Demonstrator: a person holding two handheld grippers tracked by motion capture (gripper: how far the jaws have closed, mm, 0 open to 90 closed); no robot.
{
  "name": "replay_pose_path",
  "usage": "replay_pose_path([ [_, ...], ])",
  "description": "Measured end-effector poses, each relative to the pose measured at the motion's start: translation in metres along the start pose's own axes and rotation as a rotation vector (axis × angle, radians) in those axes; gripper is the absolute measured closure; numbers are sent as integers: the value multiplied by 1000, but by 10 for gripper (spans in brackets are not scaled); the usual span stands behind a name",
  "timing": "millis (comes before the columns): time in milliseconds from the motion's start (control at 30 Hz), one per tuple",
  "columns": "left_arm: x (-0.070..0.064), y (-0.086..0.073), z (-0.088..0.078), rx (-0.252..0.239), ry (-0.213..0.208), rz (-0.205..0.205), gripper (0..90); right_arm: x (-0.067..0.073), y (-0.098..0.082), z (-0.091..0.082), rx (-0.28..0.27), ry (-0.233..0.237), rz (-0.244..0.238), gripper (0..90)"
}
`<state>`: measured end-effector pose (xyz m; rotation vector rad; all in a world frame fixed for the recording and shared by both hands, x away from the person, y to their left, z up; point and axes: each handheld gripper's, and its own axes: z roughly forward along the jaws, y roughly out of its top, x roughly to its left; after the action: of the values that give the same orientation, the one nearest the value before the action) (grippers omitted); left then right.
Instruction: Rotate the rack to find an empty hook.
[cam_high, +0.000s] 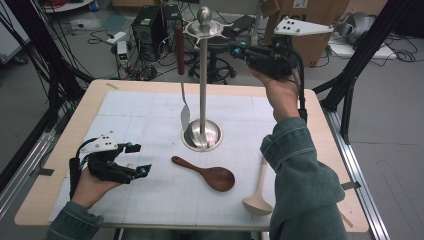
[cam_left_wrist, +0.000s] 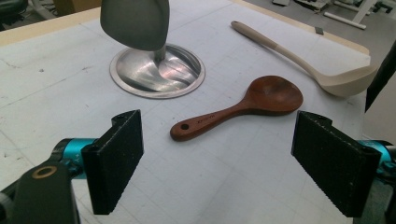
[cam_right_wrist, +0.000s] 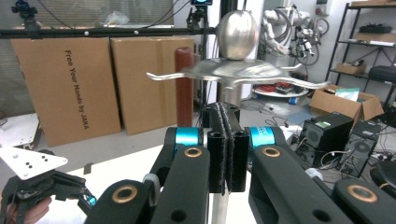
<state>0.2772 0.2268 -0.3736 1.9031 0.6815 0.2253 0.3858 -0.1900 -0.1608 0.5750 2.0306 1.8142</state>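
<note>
Wooden spoon (cam_left_wrist: 243, 108) untouched, left fingers (cam_left_wrist: 119, 158) wide apart, right fingers (cam_right_wrist: 227, 149) closed (empty)

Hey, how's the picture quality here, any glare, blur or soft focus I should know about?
High view: even light, a bright sheen on the stand's base, everything fairly sharp. Left gripper view: streaky reflections in that base, the hanging spatula blade close and soft, the wooden spoon crisp. Right gripper view: the stand's ball top slightly blurred, with the background soft.

Readable text: 1 printed line
"Free Your Hands by JAKA" is printed sideways on the left cardboard box (cam_right_wrist: 65, 88); the wooden spoon's (cam_left_wrist: 243, 107) handle stamp cannot be read.
</note>
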Motion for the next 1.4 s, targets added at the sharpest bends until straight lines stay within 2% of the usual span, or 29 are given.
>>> replay_pose_path([
  [167,0,0,0,4,4,6,174,-6,0,-1,-7,-20,4,897],
  [567,1,-1,0,1,0,-1,174,-7,5,6,-18,-7,7,897],
  [1067,1,-1,-1,-4,3,-3,171,12,11,22,0,40,-40,897],
  [1400,1,-1,-1,-4,4,-3,171,22,13,35,6,43,-52,898],
])
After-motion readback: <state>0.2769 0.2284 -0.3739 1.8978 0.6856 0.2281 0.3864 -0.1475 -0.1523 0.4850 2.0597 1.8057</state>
